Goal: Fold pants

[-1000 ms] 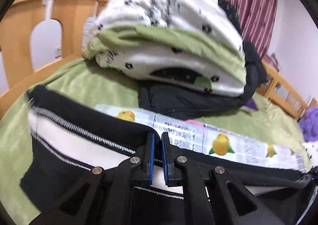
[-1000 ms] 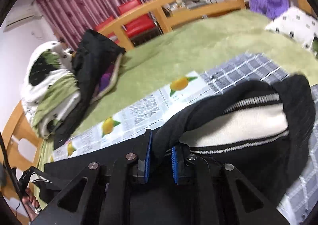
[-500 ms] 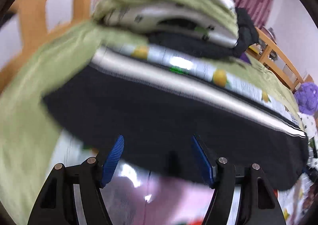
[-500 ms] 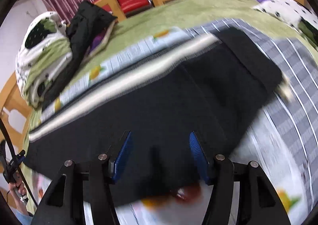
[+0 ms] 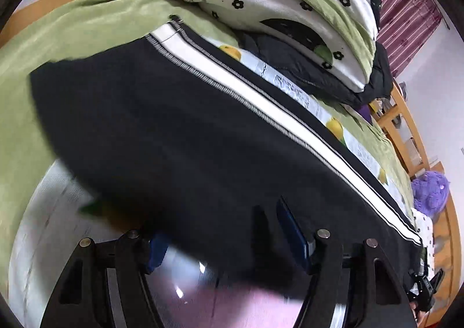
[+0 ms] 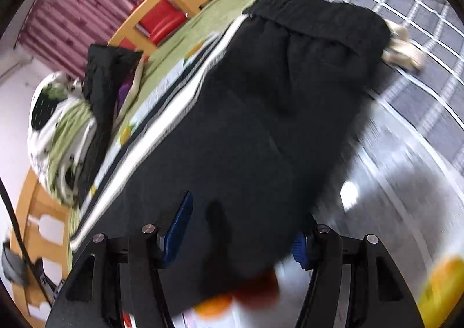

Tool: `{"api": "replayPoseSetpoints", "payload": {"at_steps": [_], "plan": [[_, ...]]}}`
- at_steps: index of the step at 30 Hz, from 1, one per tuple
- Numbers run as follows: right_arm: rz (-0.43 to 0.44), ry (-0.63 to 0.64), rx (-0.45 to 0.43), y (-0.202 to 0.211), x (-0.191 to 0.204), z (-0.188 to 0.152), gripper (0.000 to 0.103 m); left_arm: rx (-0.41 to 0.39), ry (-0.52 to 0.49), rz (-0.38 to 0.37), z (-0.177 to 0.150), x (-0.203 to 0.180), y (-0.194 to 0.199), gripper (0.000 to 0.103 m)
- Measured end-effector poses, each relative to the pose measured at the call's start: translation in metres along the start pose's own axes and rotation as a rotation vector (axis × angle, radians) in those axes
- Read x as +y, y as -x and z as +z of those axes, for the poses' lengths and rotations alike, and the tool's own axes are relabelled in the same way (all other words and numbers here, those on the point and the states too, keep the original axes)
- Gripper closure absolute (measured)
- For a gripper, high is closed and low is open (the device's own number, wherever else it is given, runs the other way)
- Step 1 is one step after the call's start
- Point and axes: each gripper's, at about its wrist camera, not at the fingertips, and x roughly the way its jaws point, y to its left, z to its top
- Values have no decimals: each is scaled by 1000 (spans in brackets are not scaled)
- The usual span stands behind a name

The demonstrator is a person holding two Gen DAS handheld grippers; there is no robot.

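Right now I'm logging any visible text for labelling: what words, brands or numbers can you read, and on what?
White flower-print folded quilt: black cursive script, too distorted to read.
Fruit-print plastic mat: grey print, too small to read.
Black pants with white side stripe: no text.

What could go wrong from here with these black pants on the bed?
Both grippers, left gripper and right gripper, have just opened and hold nothing, so the black pants may settle unevenly. Their near edge overhangs the glossy printed mat and could slide. The drawstring sticks out at the waistband and may snag in the next fold.
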Motion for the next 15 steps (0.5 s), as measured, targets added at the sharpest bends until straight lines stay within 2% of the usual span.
{"api": "replayPoseSetpoints", "payload": {"at_steps": [1,2,3,4,5,10,15], "plan": [[-4,-11,-12,-7,2,6,44,-10,-8,10,4,-5,-5,40],[-15,-21,-21,-12,4,9,56,-16,-14,22,5,-7,-7,53],[-38,-32,-19,-16,4,11,68,-17,-25,60,7,-11,-11,75],[-42,-36,-7,-18,6,13,78,-14,-41,90,10,-13,-13,84],[-43,-39,-9,-15,7,14,82,-16,-51,81,12,-15,-9,92],[-6,7,-51,51,21,3,86,-28,-127,27,0,-24,54,92],[-40,70,-2,118,6,-31,86,8,-149,16,-55,-5,120,92]]}}
